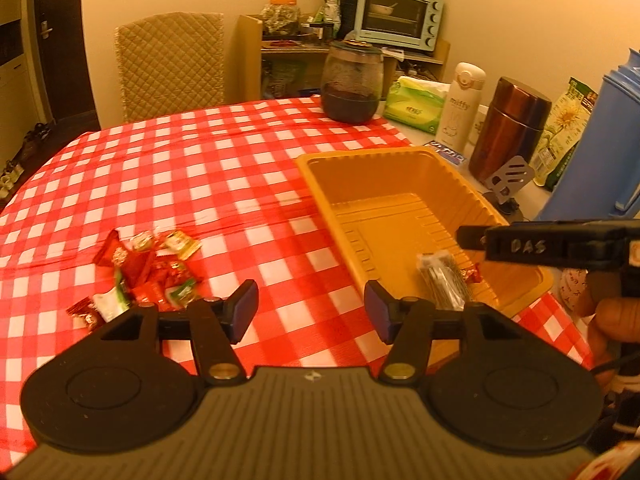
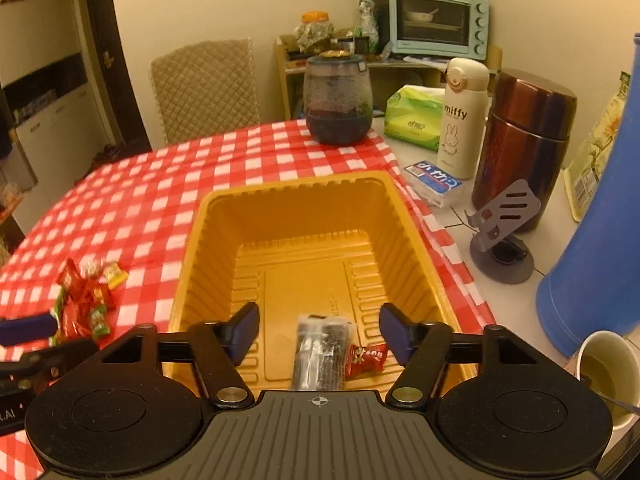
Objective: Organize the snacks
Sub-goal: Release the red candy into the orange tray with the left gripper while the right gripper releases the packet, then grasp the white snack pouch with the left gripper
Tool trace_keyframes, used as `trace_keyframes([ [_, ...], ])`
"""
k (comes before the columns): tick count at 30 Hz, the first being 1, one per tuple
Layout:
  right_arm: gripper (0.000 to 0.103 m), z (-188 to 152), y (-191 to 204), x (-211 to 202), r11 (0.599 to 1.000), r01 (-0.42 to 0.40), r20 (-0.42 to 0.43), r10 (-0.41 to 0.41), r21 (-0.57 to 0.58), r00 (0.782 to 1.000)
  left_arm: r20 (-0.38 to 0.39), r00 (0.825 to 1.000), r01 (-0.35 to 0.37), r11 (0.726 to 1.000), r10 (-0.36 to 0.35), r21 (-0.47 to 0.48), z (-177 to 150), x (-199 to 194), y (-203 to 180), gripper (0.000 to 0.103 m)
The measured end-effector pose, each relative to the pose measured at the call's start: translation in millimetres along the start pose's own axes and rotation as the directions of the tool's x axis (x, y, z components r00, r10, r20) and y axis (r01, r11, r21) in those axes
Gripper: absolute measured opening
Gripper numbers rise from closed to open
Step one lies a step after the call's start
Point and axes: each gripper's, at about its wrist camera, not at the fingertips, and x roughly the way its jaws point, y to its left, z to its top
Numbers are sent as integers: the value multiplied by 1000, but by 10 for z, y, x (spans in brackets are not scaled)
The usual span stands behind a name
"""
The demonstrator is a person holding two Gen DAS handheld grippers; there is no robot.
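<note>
Left wrist view: the left tongs (image 1: 311,312) are seen parted and empty above the checked surface (image 1: 208,160), nothing lying between the pads. The pile of wrapped snacks (image 1: 140,276) lies ahead and to the left of these tongs, close by, loosely heaped with no single long axis to be read; individual wrappers point in several directions. The yellow tray (image 1: 400,184) stands to the right of the left tongs, well apart from the pile.

From the right wrist view, the right tongs (image 2: 319,334) are also seen open and gripping nothing, held over the near end of the tray. Inside the tray, a dark packet (image 2: 320,354) lies lengthwise along the line of the tongs, and a small red candy (image 2: 366,358) rests just beside it on the right. The pads are not touching either item.

The pile is judged to be nearer the left hand; the right hand is separated from it by the tray's left wall. A further pick would most likely be made by the left tongs, swung left and lowered onto one wrapper at the pile's near edge.
</note>
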Motion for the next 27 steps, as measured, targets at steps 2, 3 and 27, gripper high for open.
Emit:
trace_keyframes([
  [2, 67, 6, 20, -39, 1000, 1, 3, -1, 1, 1000, 2, 1000, -11, 1000, 11, -5, -35, -49, 48, 56],
  [3, 67, 4, 31, -64, 1000, -1, 4, 1, 2, 1000, 2, 1000, -17, 1000, 17, -8, -50, -74, 68, 57],
  [27, 67, -472, 1061, -683, 991, -104, -45, 100, -79, 994, -7, 986, -167, 981, 168, -101, -525, -911, 721, 77],
])
